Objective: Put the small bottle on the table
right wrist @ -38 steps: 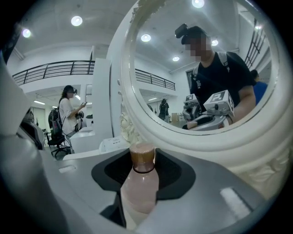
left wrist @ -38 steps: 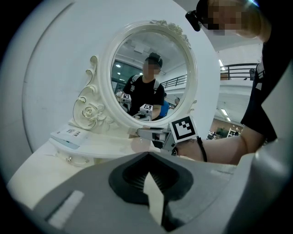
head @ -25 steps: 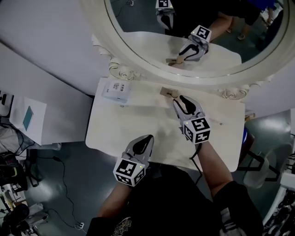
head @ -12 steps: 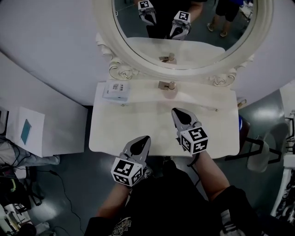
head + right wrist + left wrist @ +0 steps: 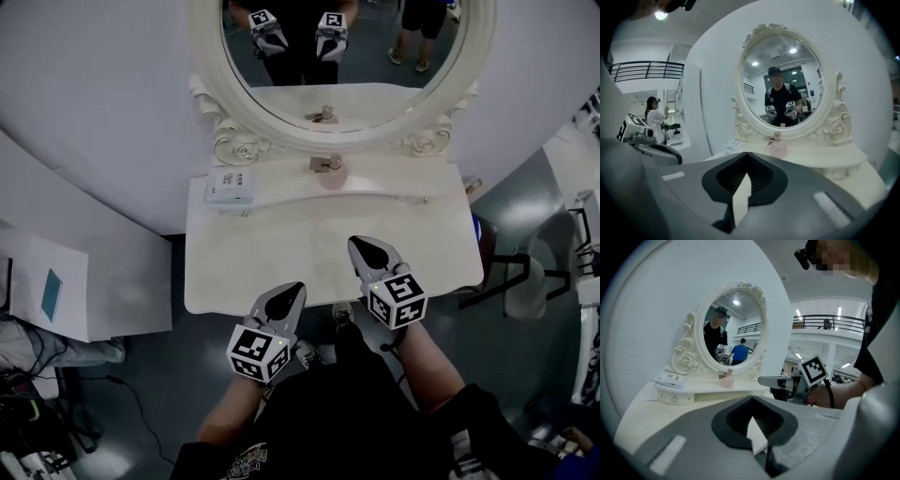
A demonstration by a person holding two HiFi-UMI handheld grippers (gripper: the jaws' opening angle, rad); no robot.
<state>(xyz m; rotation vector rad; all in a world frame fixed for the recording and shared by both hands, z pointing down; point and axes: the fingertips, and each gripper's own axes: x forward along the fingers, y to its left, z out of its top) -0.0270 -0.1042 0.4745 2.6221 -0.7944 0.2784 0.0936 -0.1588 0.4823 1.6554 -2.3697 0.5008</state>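
Both the left gripper (image 5: 292, 291) and the right gripper (image 5: 366, 248) hover closed and empty at lower centre, well apart from the small round pink bottle (image 5: 328, 172) standing on the cream worktop (image 5: 281, 253) at upper centre, under the oval mirror (image 5: 375, 66); seemingly placed, it needs no hold.

A white curved wall (image 5: 94, 112) backs a cream worktop (image 5: 281, 272) with a scalloped front edge. On it stands an oval mirror (image 5: 342, 56) in a carved, rose-scrolled frame (image 5: 211, 89). The floor (image 5: 141, 375) is dark grey and glossy, with cables (image 5: 122, 398) trailing at the left. A white board (image 5: 103, 253) carrying a sheet (image 5: 52, 291) lies left of the worktop, and a dark-framed chair (image 5: 534, 277) sits to the right. Beyond the wall, strip lights (image 5: 841, 312) shine above a balcony railing (image 5: 829, 322).
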